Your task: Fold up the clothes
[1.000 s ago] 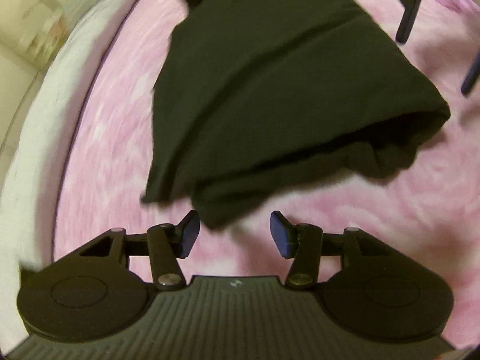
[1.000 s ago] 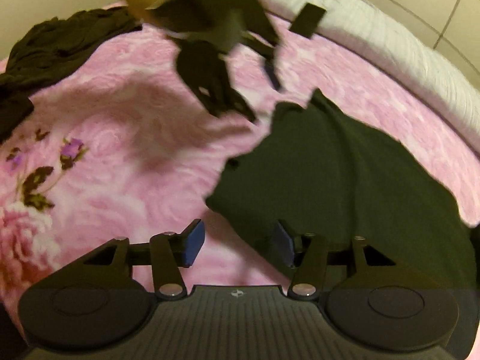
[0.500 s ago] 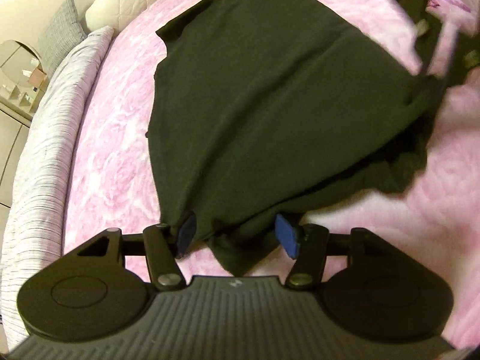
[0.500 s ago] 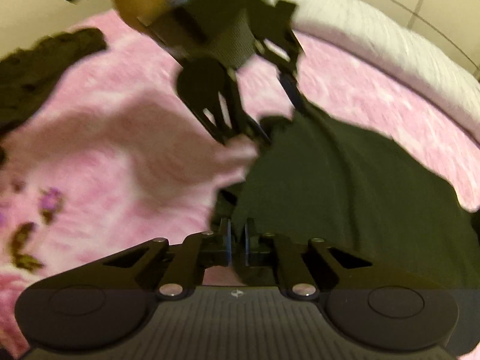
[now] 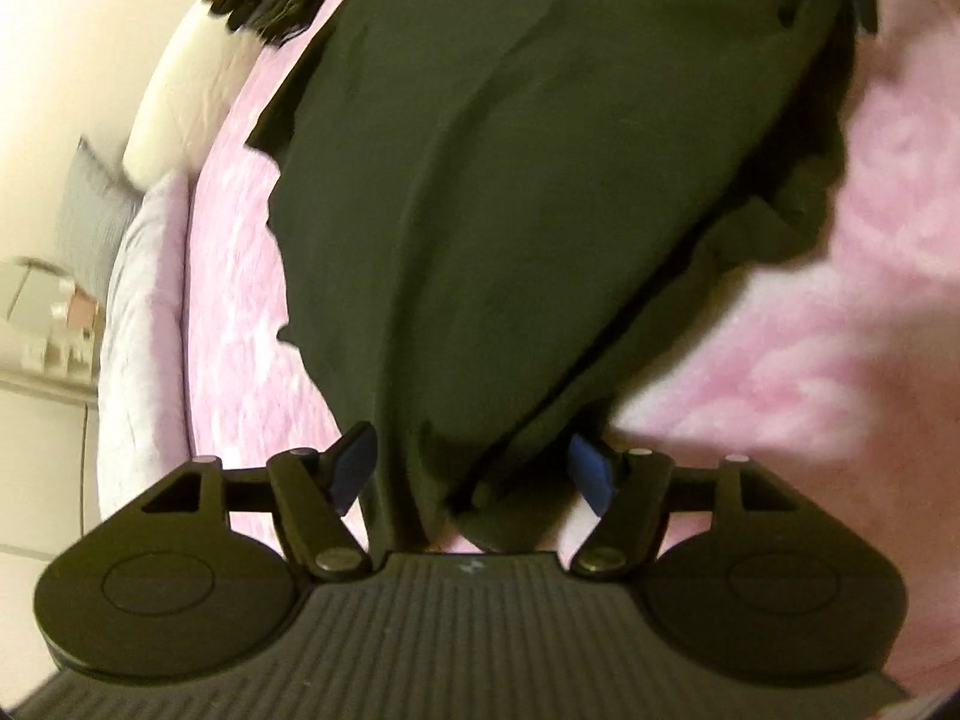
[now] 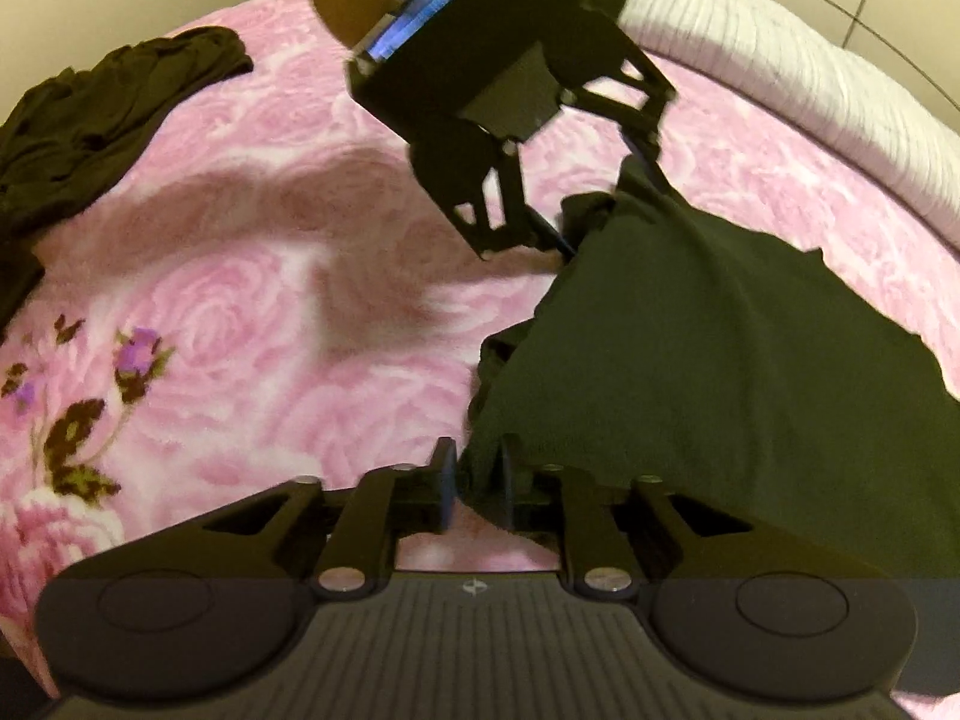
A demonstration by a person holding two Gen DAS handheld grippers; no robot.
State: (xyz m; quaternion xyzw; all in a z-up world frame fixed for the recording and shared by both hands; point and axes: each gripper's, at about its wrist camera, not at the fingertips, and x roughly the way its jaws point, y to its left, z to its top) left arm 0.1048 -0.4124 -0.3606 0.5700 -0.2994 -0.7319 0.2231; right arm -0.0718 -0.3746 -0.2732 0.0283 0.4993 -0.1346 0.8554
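garment: dark green cloth (image 5: 510, 192) lay spread on the pink rose bedspread (image 6: 252, 300), between both grippers.
left gripper (image 5: 474, 474): jaws wide and opening, cloth corner between, unpressed.
right gripper (image 6: 477, 489): jaws narrow, opening around the cloth edge.
advice: pinch both corners firmly before lifting.
count: two grippers; one spread cloth; one dark heap (image 6: 102, 120) well beyond the cloth.

Ahead of the right gripper (image 6: 477, 483) and to its left, open pink blanket (image 6: 252, 324) is offered as free room. The way ahead-right is taken by the dark garment (image 6: 690, 372), and straight ahead the left gripper (image 6: 606, 204) is met. Far left, a heap of dark clothes (image 6: 102, 114) is found; beyond lies the white bed edge (image 6: 780, 78).
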